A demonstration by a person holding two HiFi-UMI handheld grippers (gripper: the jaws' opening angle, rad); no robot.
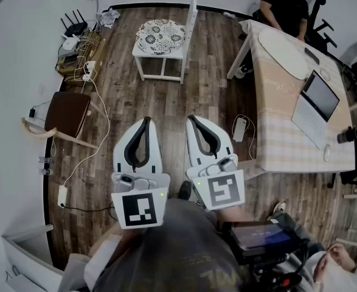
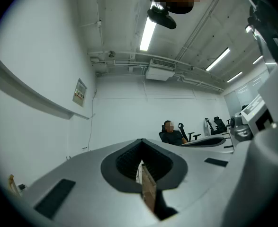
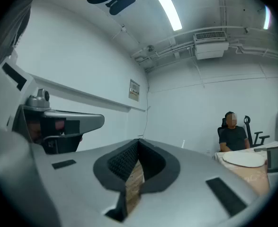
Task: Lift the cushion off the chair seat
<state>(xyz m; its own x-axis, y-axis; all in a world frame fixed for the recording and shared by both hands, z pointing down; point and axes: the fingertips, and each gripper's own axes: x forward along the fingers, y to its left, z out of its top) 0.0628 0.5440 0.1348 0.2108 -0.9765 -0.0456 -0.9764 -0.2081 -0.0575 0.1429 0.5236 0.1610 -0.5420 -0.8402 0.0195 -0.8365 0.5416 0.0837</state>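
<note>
A round cushion (image 1: 160, 36) with a dark floral pattern lies on the seat of a white wooden chair (image 1: 161, 61) at the far side of the wood floor. My left gripper (image 1: 146, 120) and right gripper (image 1: 191, 118) are held side by side, level, well short of the chair, both pointing towards it. Each is shut, tips together, with nothing between the jaws. The left gripper view shows its jaws (image 2: 141, 141) closed against a white wall. In the right gripper view the right gripper (image 3: 139, 140) is likewise closed and empty. Neither gripper view shows the cushion.
A table (image 1: 287, 126) with a checked cloth and a laptop (image 1: 317, 99) stands at the right, with a seated person (image 1: 284, 8) behind it. A brown stool (image 1: 67, 113), a router and cables (image 1: 78, 38) line the left wall. A power adapter (image 1: 239, 128) lies on the floor.
</note>
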